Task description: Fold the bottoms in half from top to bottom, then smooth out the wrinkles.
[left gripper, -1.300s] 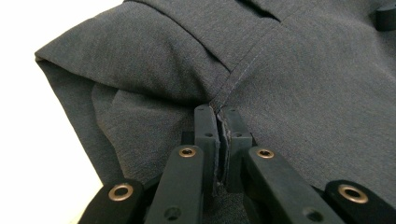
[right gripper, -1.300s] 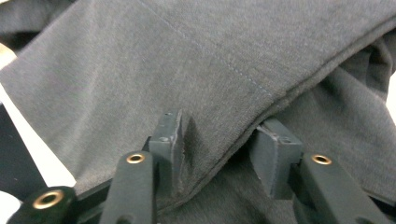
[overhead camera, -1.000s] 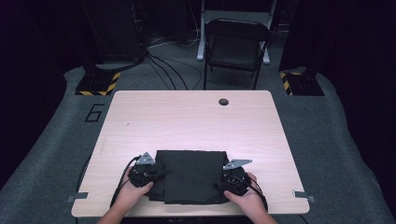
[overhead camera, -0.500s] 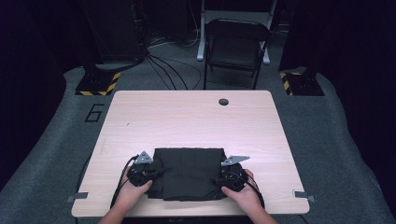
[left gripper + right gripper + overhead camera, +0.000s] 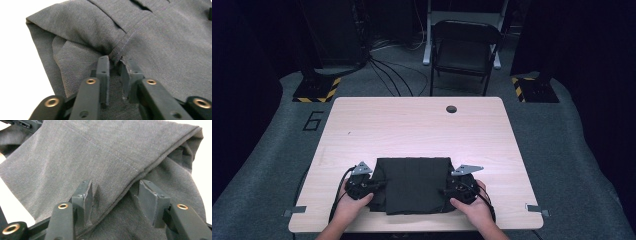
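A folded dark grey garment [image 5: 414, 184] lies flat on the near part of the worktop [image 5: 422, 127], close to the person's edge, its longer side running left to right between the two hands. The left hand-held gripper [image 5: 377, 185] sits at the cloth's left edge and the right hand-held gripper [image 5: 447, 190] at its right edge, each pointing inward toward the middle, so the fabric lies straight ahead of both and neither hand is plainly nearer. In the left gripper view the jaws have just been opening: a narrow gap stands between them, and a stitched hem fold [image 5: 117, 53] rises at their tips, seemingly no longer pinched, though the pads are close enough that light contact cannot be ruled out. In the right gripper view the jaws have likewise been widening and now stand well spread, straddling the folded edge [image 5: 130, 185] that runs diagonally between them with neither pad pressing on it. Judging from this, the fold has been laid down and is being let go; any next grasp turns on that seam line, which crosses each pair of jaws rather than lying along them.
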`<state>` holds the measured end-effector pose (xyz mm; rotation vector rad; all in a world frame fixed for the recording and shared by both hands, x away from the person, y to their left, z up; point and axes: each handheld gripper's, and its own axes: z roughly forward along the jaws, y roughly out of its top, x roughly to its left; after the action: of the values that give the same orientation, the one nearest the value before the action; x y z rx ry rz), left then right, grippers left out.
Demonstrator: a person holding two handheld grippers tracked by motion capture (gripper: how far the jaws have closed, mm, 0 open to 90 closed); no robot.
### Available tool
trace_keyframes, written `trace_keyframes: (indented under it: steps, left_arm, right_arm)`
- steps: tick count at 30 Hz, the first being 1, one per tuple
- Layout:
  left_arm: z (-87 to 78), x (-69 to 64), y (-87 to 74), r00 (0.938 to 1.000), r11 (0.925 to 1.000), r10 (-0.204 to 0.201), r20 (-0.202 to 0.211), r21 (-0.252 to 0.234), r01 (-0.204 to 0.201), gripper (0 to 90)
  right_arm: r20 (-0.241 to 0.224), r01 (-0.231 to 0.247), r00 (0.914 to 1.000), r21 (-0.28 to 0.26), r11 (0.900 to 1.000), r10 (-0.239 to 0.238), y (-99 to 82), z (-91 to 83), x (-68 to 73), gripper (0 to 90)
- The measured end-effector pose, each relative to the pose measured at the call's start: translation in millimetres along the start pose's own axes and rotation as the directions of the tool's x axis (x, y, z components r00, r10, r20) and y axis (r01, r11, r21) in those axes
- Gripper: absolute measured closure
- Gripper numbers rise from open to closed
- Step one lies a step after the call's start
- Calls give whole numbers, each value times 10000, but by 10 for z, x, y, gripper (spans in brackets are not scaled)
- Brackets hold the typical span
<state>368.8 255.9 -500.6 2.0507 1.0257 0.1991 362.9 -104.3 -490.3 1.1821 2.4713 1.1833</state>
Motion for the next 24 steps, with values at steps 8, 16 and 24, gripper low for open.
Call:
trace_keyframes:
  steps: [8, 16, 24]
  left_arm:
    - [-110, -23, 39, 10000, 9991, -64, 65, -412, 66, 574]
    - [-258, 7, 51, 9993, 9968, -166, -331, -792, 139, 480]
    - [-444, 87, 10, 9965, 9907, -575, -612, -1266, 494, 434]
  right_arm:
    - [127, -20, 9999, -531, 9986, 26, 44, -164, -1, 442]
    - [540, -39, 9985, -846, 9964, 85, 61, -297, -78, 438]
    - [788, 36, 9969, -826, 9966, 29, 50, -356, -171, 427]
